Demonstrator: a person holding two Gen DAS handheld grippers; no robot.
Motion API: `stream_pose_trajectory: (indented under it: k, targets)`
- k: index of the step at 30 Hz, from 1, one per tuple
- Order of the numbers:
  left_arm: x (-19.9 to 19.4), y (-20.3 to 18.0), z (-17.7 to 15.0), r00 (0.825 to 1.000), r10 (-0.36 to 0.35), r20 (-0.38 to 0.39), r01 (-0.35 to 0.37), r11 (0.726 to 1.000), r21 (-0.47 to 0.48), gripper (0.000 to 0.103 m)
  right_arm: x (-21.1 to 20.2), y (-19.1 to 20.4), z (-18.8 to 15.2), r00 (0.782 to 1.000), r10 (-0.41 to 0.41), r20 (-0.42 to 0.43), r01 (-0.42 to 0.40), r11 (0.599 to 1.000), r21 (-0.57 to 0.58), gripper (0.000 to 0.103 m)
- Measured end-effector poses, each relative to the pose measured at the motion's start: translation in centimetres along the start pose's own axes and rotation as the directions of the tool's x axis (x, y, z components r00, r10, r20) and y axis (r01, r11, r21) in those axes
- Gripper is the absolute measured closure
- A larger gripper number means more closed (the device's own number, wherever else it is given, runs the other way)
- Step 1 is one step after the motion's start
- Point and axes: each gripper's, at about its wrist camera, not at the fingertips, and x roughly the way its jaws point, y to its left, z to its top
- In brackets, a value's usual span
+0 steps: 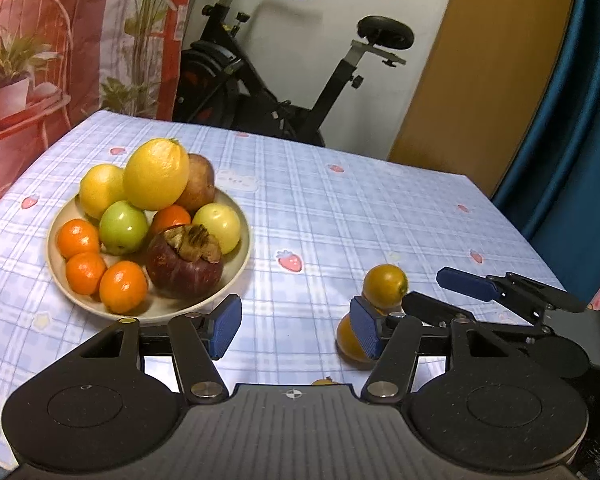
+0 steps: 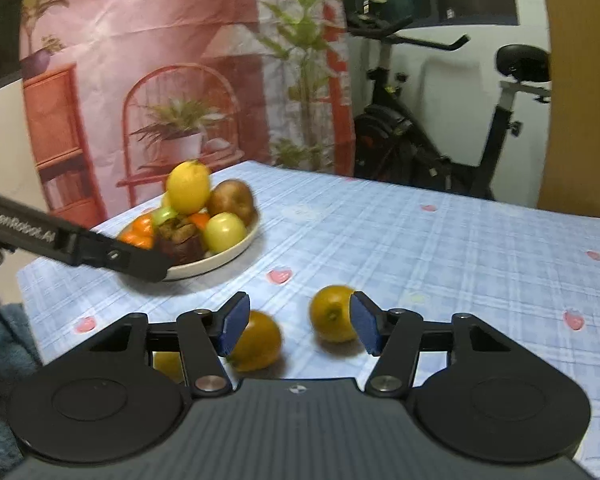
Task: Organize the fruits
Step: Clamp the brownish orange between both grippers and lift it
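A cream plate (image 1: 236,276) on the checked tablecloth holds lemons (image 1: 156,174), green apples, small oranges (image 1: 123,286), a brown pear and a mangosteen (image 1: 185,266); it also shows in the right wrist view (image 2: 220,258). Three loose yellow-orange fruits lie near the front edge: one (image 2: 332,314) beside my right gripper's right pad, one (image 2: 258,340) beside its left pad, one (image 2: 168,366) under its left arm. My left gripper (image 1: 296,326) is open and empty just right of the plate. My right gripper (image 2: 296,326) is open over the cloth between two loose fruits; it shows in the left wrist view (image 1: 416,302).
An exercise bike (image 1: 284,80) stands behind the table's far edge. A printed pink backdrop (image 2: 160,80) hangs at the back left, and a blue curtain (image 1: 572,120) at the right. My left gripper's arm (image 2: 80,246) crosses in front of the plate in the right wrist view.
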Motion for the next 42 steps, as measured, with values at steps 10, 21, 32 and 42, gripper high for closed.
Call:
stream_pose_trajectory:
  k: [10,21,32,42]
  targets:
    - [1.1,-1.3,-0.7,0.998,-0.060,-0.007,0.060,0.997,0.054,0.040,0.8,-2.2,-0.5,0.999,-0.047,0.000,0.047,0.997,0.066,0.052]
    - [4.3,-4.0,-1.2,0.992,-0.090,-0.091,0.104,0.981,0.163,0.040,1.1,-3.8,-0.9,1.000,-0.024,0.012,0.022,0.992,0.126,0.052]
    - [6.9,-4.5,-1.2,0.986,-0.091,-0.137,0.115,0.978,0.176,0.058,1.2,-4.5,-0.9,1.000,-0.007,0.018,0.003,0.985,0.172,0.049]
    - [5.6,-2.4,-1.0,0.996,-0.042,-0.084,0.050,0.994,0.094,0.059,3.8,-5.2,0.2,0.998,0.063,-0.013,-0.058,0.967,0.246,0.048]
